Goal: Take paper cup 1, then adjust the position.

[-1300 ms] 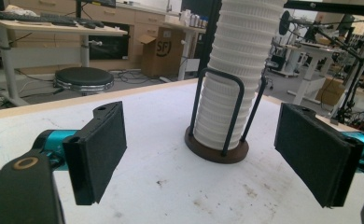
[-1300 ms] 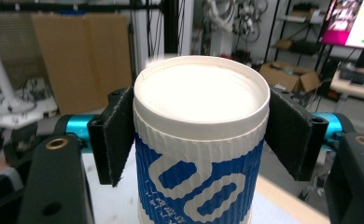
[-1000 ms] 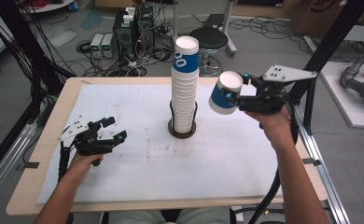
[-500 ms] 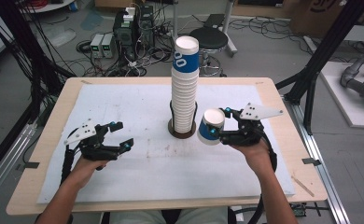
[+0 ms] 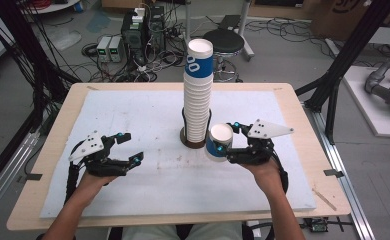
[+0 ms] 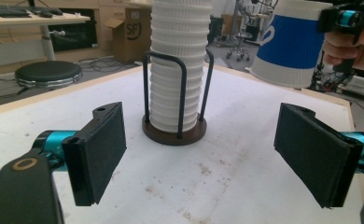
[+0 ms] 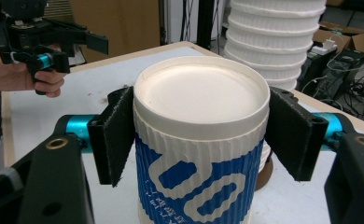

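Nearest the person, the left gripper (image 5: 125, 148) hangs over the white mat (image 5: 148, 190), well to the left of the cup stack (image 5: 198, 95); its jaws are spread wide with nothing between them, as the left gripper view shows, where the pads (image 6: 101, 149) frame the stack from a distance. Level with it, just right of the stack's foot, the right gripper (image 5: 233, 142) pinches a single blue-and-white paper cup (image 5: 219, 142) by its side walls; the cup is upside down, its recessed base facing up in the right gripper view (image 7: 203, 93), and the two pads (image 7: 117, 135) press on the ribbed sleeve just under that base. The cup sits close beside the stack, low over the mat; whether its rim touches the mat I cannot tell.

Judged from its look, the cup is light and thin-walled; it will dent under a hard squeeze, yet the corrugated sleeve gives the pads good friction; the firmest hold is near the stiffer base ring, where it is gripped now.

Farther off, the stack rises tall in a black wire holder (image 6: 178, 93) on a dark round base (image 5: 192, 142); beyond the table (image 5: 293, 105) stand a stool (image 5: 228, 42) and floor electronics (image 5: 143, 22).
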Tool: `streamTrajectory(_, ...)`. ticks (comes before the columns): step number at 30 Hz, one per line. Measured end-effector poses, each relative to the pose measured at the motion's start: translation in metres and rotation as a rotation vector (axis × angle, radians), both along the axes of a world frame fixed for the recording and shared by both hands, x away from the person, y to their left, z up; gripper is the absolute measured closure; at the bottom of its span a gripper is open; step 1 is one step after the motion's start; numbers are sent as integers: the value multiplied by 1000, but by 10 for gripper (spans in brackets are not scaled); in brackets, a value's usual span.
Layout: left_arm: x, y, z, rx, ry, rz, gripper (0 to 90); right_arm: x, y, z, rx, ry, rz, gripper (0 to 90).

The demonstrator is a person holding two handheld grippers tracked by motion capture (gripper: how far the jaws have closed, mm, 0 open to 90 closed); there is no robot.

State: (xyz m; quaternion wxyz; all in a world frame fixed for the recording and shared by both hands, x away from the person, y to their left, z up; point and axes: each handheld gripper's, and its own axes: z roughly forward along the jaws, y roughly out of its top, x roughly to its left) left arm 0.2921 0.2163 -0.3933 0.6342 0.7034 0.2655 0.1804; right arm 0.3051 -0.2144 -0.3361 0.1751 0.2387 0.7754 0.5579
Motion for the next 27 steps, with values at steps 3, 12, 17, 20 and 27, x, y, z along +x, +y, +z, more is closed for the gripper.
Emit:
streamTrajectory(3,-1,-1,1,-4,-6,5,167,-4,1,0,3,6,8,297)
streamTrajectory(12,0,1,1,8,-3,8,168,-4,-1,1,40,7,7,297)
streamTrajectory(17,2,0,-1,5,4,-2,168,0,1,2,43,12,23,297)
streamTrajectory(20,5,-3,-3,2,15,-31,168,2,2,1,45,13,26,297)
streamTrajectory(27,12,-9,-6,2,25,-53,169,7,9,-1,48,22,55,297)
